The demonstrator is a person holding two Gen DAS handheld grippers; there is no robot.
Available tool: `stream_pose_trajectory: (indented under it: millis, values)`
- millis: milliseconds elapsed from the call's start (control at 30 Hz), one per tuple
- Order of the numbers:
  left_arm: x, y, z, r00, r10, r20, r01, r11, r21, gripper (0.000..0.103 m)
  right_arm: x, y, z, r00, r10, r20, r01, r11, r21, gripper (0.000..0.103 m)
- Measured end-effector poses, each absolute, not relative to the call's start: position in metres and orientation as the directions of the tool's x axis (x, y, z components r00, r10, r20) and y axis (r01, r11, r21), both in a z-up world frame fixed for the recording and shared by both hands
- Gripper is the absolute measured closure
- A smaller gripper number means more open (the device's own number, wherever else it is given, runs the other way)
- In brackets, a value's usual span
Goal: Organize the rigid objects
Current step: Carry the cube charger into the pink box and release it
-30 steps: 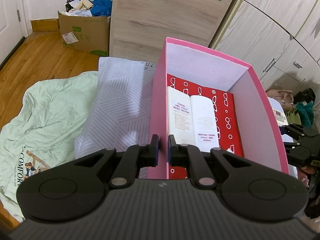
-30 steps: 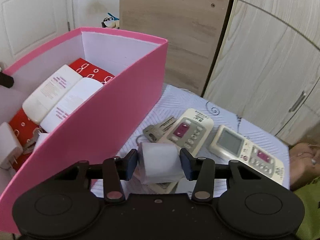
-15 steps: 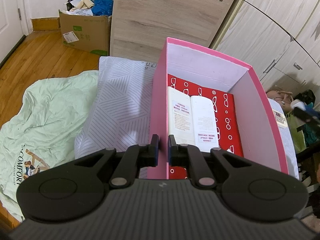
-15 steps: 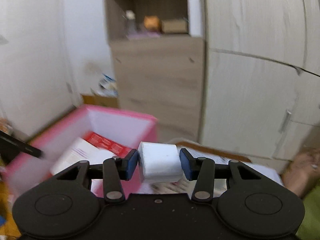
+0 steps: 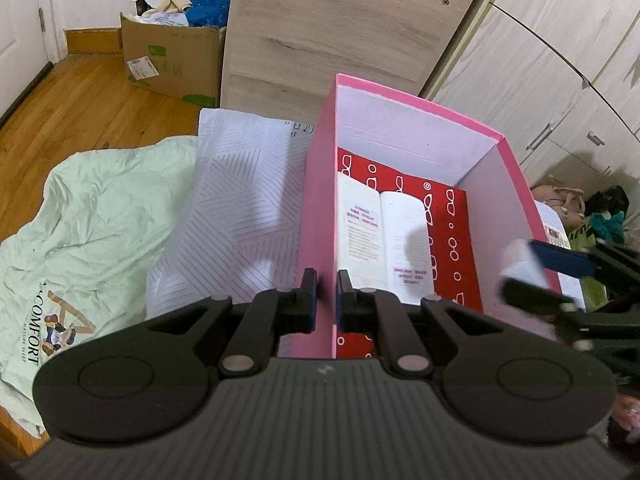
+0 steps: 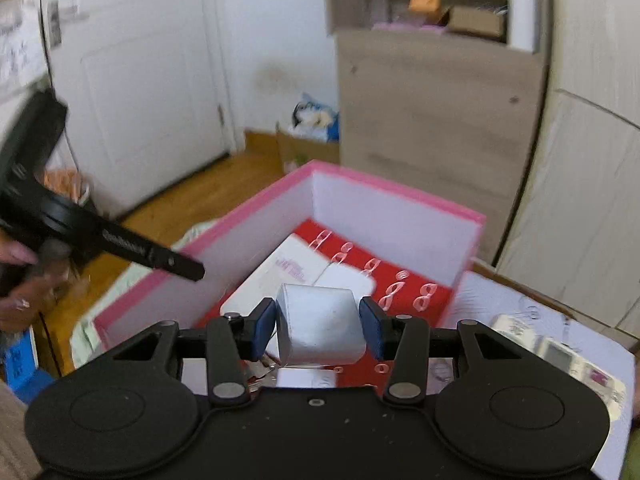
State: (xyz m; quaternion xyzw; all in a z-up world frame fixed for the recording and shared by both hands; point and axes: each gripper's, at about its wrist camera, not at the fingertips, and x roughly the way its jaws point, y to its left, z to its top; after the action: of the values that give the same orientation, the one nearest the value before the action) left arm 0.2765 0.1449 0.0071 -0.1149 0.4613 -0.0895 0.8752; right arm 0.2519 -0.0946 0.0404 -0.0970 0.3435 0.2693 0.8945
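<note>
The step in hand was the carry: the right gripper (image 6: 318, 330) pinched a small white block (image 6: 320, 326) between its blue pads, the block sitting low in the centre of the right wrist view, above the near end of the pink box (image 6: 396, 196). In the left wrist view the same gripper came in from the right edge, blurred, with the block just over the box's right wall.

The left gripper (image 5: 323, 295) was pressed together on the near wall of the pink box (image 5: 316, 216), one finger outside and one inside, low in the centre of that frame; I judged this to be a steadying hold. Inside the box, on its red patterned floor (image 5: 448, 216), two white flat packs (image 5: 380, 232) lay side by side along the left wall. What looked like keys (image 6: 260, 372) showed at the box's near end, just under the right gripper's fingers, partly hidden.

Outside the box, at the lower right of the right wrist view, a remote control (image 6: 560, 354) lay blurred on the striped pillow (image 6: 516, 308), apparently yet to be gathered.

The next move probably called for lowering the block toward the bare red floor to the right of the packs, clear of the walls, before the pads spread. Dropped from height, it could bounce or land askew on the packs.
</note>
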Motion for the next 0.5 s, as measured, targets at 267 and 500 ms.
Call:
stream_pose_trajectory:
  millis: [267, 500]
  values:
    - [0.275, 0.143, 0.006, 0.561, -0.261, -0.786, 0.068, 0.96, -0.271, 0.095, 0.278, -0.067, 0.017, 0.599, 0.279, -0.751, -0.576, 0.802, -0.161, 0.052]
    - [0.274, 0.145, 0.006, 0.559, -0.272, -0.783, 0.077, 0.958, -0.277, 0.095, 0.296, -0.059, -0.009, 0.599, 0.127, -0.79, -0.551, 0.782, -0.292, 0.051]
